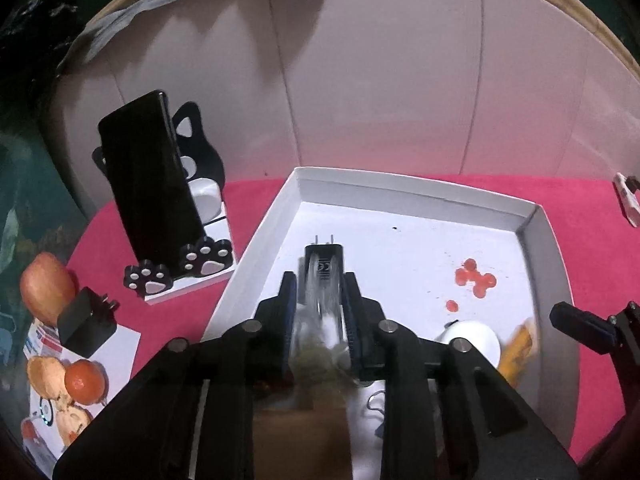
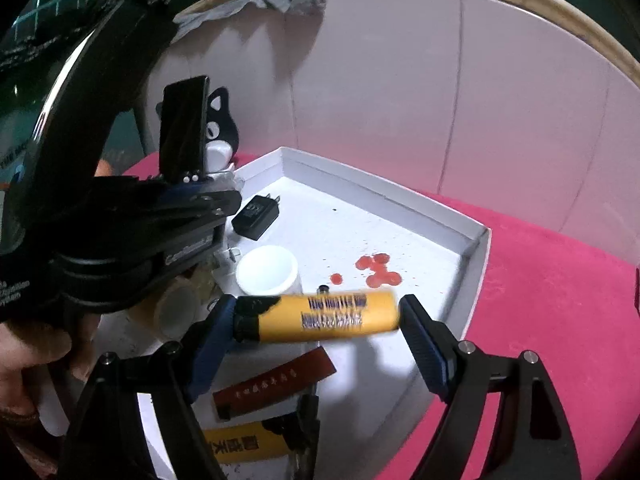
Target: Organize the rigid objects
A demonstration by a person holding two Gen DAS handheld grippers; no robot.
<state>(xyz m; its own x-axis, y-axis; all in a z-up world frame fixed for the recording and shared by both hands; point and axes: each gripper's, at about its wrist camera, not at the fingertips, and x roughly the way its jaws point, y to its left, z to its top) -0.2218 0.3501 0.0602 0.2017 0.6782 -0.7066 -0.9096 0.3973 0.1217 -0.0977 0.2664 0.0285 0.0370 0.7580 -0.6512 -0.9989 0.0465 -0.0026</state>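
A pink cloth (image 1: pixel 568 216) is covering the table, and a shallow white tray (image 2: pixel 478 254) is sitting on it, taking up most of both views. The step in hand looks like the loading of loose items into that tray.

To the tray's left, a black phone (image 1: pixel 150 184) is leaning upright in a cat-shaped stand (image 1: pixel 202 148), with a second black charger (image 1: pixel 86 326) and an apple (image 1: pixel 46 294) nearer, all outside the tray.

The right gripper (image 2: pixel 318 314) is reaching over the tray's near right part, grasping a yellow tube (image 2: pixel 326 316) end to end, jaws spread wide, the black cap against the left pad. The tube is blurred and seems to be hanging above the tray floor rather than resting on it.

The left gripper (image 1: pixel 320 300) is hovering over the tray's left side. Its jaws are standing narrowly parted around a blurred, clear item that cannot be identified; whether the pads are pressing on it cannot be told.

Inside the tray are lying a white cup (image 2: pixel 267 271), a black charger plug (image 2: pixel 256 216) toward the far left, a brown strip (image 2: pixel 276 384) near the front, and red blobs (image 2: pixel 378 268) on the right.

The next move probably calls for lowering the tube onto bare floor near the red blobs, clear of the cup, then spreading the jaws further to let it settle without rolling.
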